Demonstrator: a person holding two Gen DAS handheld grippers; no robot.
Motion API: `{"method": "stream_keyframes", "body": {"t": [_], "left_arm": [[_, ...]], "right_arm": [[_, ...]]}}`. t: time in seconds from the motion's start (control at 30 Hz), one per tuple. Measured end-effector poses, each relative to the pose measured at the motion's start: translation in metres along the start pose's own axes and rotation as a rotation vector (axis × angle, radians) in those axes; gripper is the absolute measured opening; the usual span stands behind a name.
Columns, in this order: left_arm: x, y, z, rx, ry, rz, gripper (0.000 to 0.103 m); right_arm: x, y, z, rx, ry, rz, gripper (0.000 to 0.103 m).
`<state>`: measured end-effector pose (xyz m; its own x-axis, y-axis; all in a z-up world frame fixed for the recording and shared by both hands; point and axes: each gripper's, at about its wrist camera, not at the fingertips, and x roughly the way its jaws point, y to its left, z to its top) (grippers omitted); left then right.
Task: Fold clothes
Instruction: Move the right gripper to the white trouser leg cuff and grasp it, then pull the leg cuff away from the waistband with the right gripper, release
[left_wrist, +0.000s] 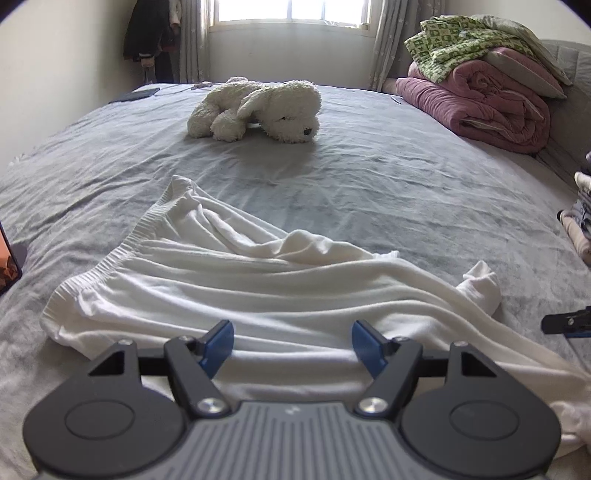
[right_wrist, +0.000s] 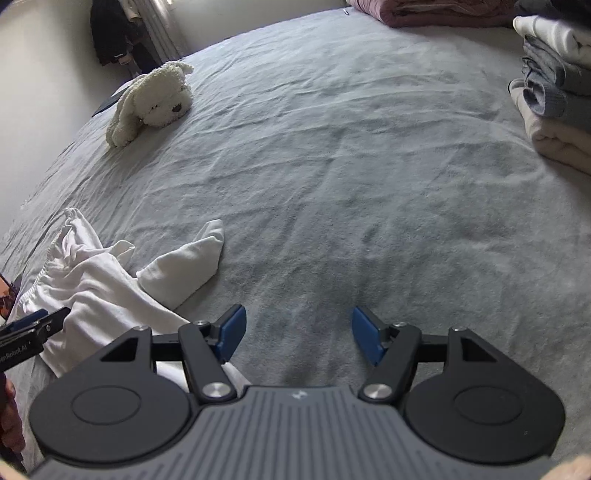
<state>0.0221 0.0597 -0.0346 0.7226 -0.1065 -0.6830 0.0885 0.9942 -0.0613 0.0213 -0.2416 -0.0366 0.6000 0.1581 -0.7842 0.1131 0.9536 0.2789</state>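
Tongs of both hands gape, left tongs (left_wrist: 292, 345) over white garment (left_wrist: 236, 280), right tongs (right_wrist: 298, 334) over grey bedsheet (right_wrist: 369, 166).

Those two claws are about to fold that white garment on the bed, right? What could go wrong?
The white garment lies rumpled, so creases could get folded in. The right gripper is open over bare bedsheet and might pinch that instead. The left gripper, open over bunched cloth, could grab several layers.
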Motion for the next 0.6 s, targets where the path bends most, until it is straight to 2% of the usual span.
{"method": "stream_keyframes", "body": {"t": [0.2,0.3,0.33,0.37,0.47,0.6], "left_arm": [[-0.001,0.018,0.013,-0.079,-0.014,-0.02,0.072],[0.002,0.027,0.016,-0.106,-0.01,-0.014,0.072],[0.004,0.031,0.017,-0.119,-0.003,-0.013,0.072],[0.007,0.034,0.018,-0.131,0.005,-0.01,0.072],[0.012,0.044,0.019,-0.163,0.021,-0.009,0.072],[0.013,0.054,0.02,-0.193,0.027,-0.015,0.072]], "right_arm": [[0.027,0.043,0.021,0.026,0.052,0.094,0.062],[0.047,0.062,0.03,0.048,0.075,0.103,0.052],[0.051,0.068,0.033,0.048,0.074,0.099,0.037],[0.055,0.073,0.035,0.048,0.074,0.095,0.01],[0.056,0.083,0.046,0.044,0.05,0.061,0.009],[0.036,0.097,0.074,-0.045,-0.068,-0.007,0.009]]}}
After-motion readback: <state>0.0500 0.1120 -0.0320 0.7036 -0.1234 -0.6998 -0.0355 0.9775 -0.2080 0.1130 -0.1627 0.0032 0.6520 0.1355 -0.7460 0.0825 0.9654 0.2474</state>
